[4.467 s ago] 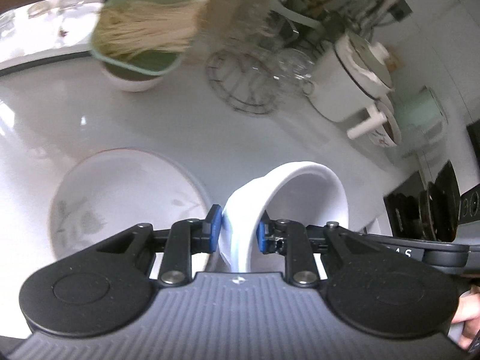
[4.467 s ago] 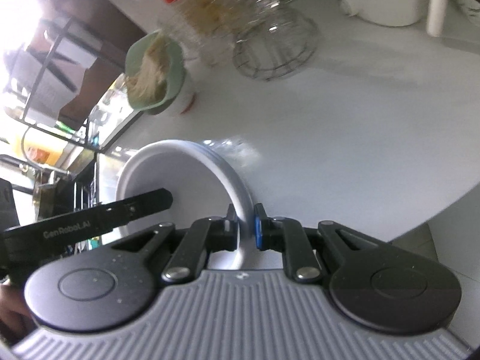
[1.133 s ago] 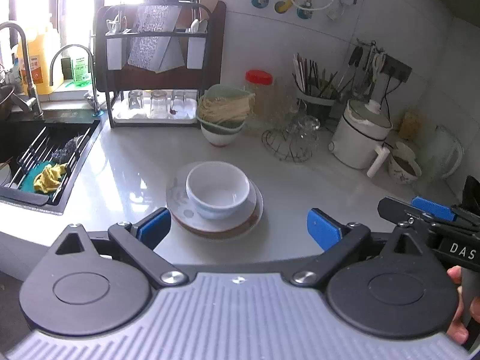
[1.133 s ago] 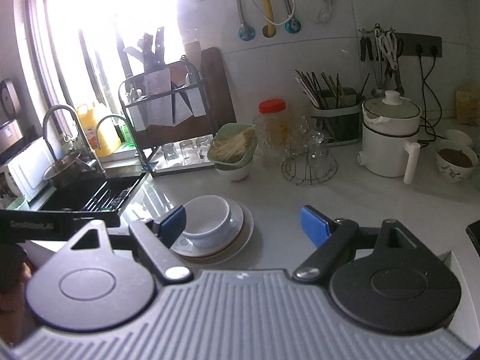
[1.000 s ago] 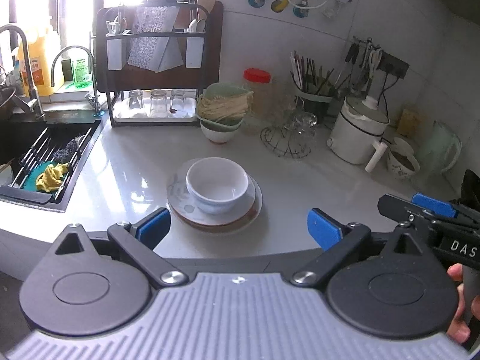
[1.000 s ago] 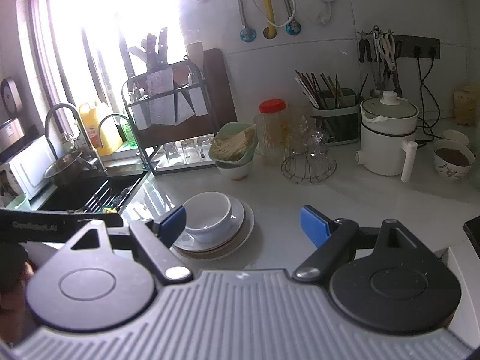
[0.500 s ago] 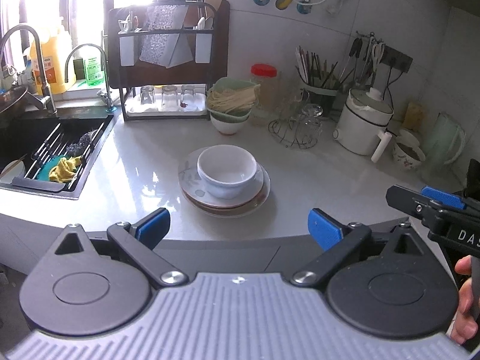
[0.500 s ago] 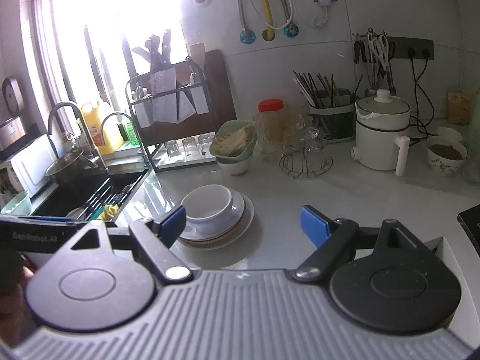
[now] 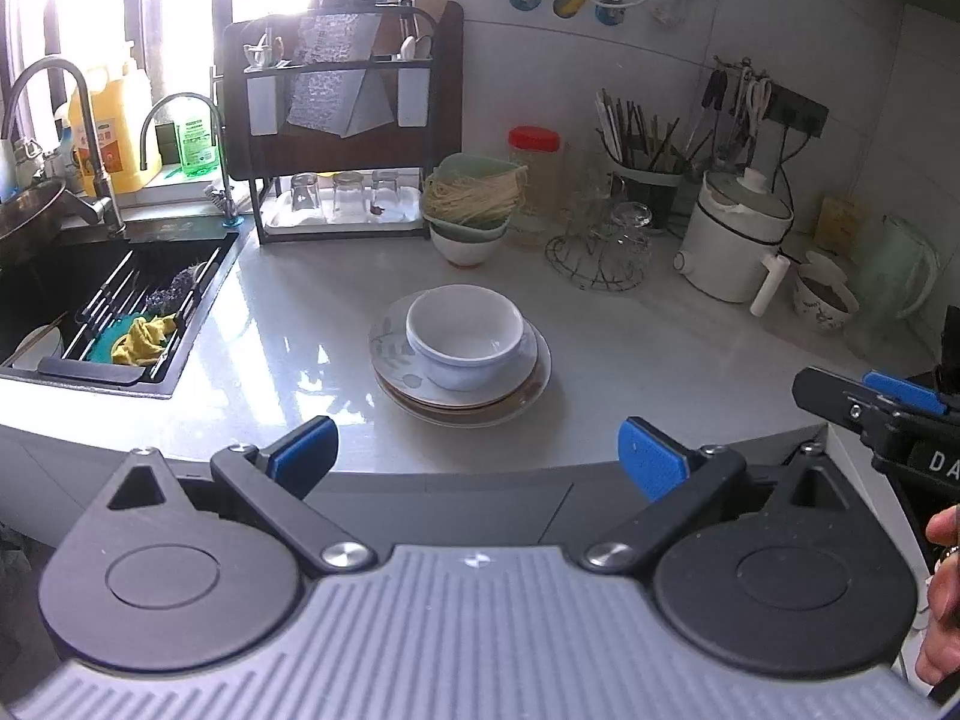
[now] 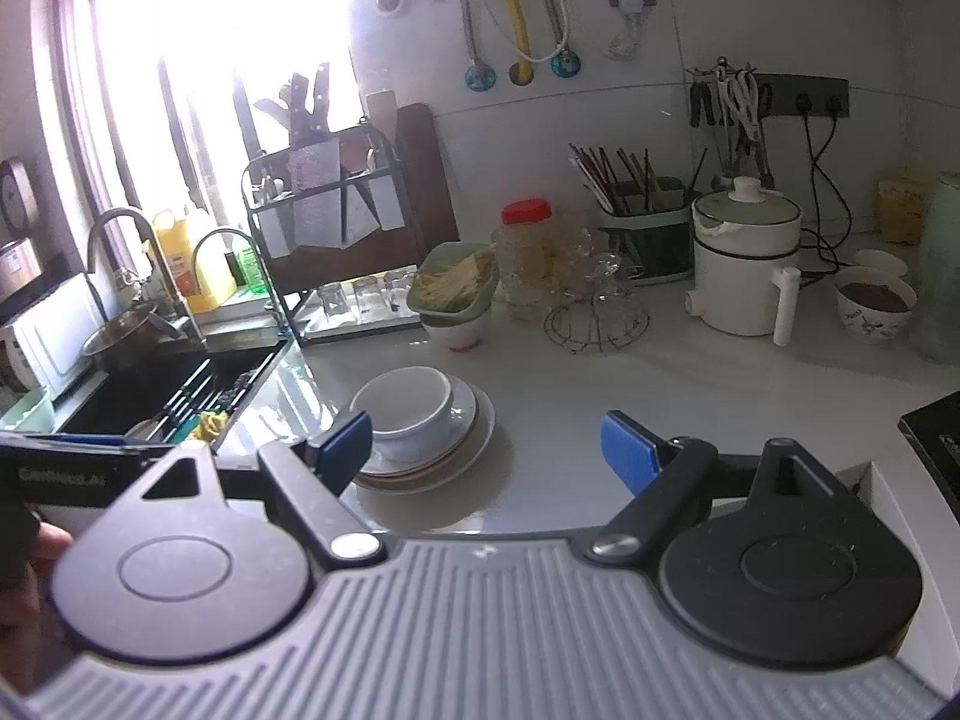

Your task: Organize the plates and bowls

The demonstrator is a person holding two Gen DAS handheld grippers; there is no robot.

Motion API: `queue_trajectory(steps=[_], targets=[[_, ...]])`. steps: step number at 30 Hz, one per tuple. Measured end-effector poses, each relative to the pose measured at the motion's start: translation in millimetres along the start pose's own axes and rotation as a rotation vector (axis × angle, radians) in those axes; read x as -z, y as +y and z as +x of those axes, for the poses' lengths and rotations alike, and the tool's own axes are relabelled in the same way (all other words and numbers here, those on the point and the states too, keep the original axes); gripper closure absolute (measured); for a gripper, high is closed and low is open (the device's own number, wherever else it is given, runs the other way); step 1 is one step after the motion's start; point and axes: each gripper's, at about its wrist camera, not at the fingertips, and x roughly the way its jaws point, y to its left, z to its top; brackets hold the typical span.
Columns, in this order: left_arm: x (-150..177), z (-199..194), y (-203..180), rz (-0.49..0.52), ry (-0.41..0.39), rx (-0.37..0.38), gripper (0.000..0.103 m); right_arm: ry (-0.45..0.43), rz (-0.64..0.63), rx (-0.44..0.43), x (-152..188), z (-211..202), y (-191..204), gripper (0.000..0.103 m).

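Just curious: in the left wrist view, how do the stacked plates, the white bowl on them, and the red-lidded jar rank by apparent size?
1. Stacked plates
2. White bowl
3. Red-lidded jar, though it stands farther back, so its true size is unsure.

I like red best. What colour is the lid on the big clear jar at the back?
Red. The jar's lid shows best in the left wrist view.

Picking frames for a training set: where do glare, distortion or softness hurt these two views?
Left wrist: window blown out, counter shows glare, fisheye bends its edge; bowl sharp. Right wrist: window flare washes the rack; image softer overall.
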Motion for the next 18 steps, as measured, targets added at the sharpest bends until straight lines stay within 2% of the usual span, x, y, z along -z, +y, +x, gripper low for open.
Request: queue_trajectory(steps=[11, 18], targets=[[1.6, -6.1, -1.3, 0.013, -0.026, 0.004, 0.002, 0.0, -0.003, 0.001, 0.5, -2.6, 0.9, 0.018], [3.6, -5.3, -2.5, 0.012, -0.012, 0.006, 0.002, 0.001, 0.006, 0.013, 3.0, -2.3, -2.4, 0.018]])
